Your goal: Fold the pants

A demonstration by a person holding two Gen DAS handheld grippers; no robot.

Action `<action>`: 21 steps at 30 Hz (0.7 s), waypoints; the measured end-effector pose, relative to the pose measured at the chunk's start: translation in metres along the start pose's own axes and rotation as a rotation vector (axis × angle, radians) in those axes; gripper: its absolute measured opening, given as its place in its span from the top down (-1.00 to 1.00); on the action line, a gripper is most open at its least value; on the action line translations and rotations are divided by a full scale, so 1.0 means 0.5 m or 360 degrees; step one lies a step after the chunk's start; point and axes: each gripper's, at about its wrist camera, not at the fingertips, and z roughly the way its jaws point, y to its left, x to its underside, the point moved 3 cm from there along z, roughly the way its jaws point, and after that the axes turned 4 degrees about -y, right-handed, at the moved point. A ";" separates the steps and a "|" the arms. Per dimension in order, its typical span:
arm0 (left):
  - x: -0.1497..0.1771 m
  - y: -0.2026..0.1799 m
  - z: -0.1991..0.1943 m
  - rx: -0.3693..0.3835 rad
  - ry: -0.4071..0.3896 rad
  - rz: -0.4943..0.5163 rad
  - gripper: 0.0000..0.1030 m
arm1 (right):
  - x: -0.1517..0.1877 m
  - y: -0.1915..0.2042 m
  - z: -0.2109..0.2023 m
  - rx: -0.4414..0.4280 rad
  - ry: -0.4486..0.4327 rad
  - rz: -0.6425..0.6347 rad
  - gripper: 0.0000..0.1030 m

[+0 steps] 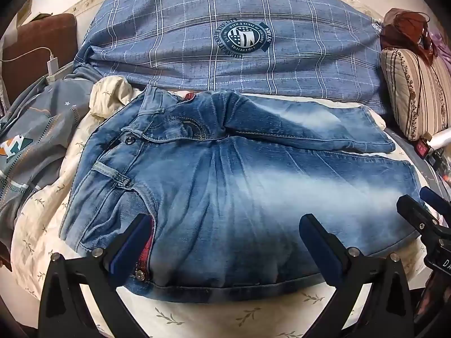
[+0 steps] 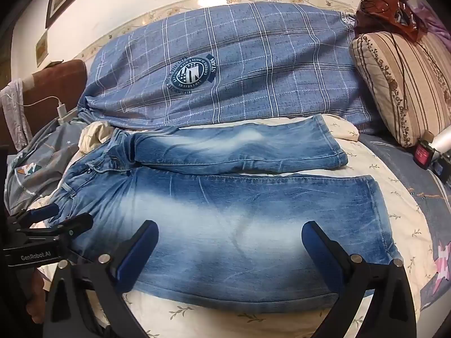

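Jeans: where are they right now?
The jeans lie flat on the cream leaf-print sheet, in front of the blue plaid pillow, waistband at left in both wrist views, legs running right.

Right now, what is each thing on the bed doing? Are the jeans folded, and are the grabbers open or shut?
jeans: spread flat, not yet folded, two legs side by side, waist unbuttoned.
left gripper: open, over the near leg by the waist, holding nothing.
right gripper: open, over the near leg, holding nothing.
plaid quilt: folded, lying behind the jeans.
striped pillow: leaning at the bed's right end.
charger cable: plugged into its white adapter.
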 end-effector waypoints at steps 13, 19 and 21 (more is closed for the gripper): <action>-0.002 0.018 -0.002 -0.0027 -0.0013 -0.0046 -1.00 | -0.001 -0.006 -0.007 0.0009 -0.0015 -0.0005 -1.00; -0.002 0.017 -0.002 -0.0045 -0.0056 -0.0022 -1.00 | 0.001 -0.010 -0.003 0.0016 0.0002 -0.0003 -1.00; -0.003 0.017 -0.003 -0.0060 -0.0071 -0.0001 -1.00 | 0.001 -0.008 -0.002 0.0021 0.0005 -0.0010 -1.00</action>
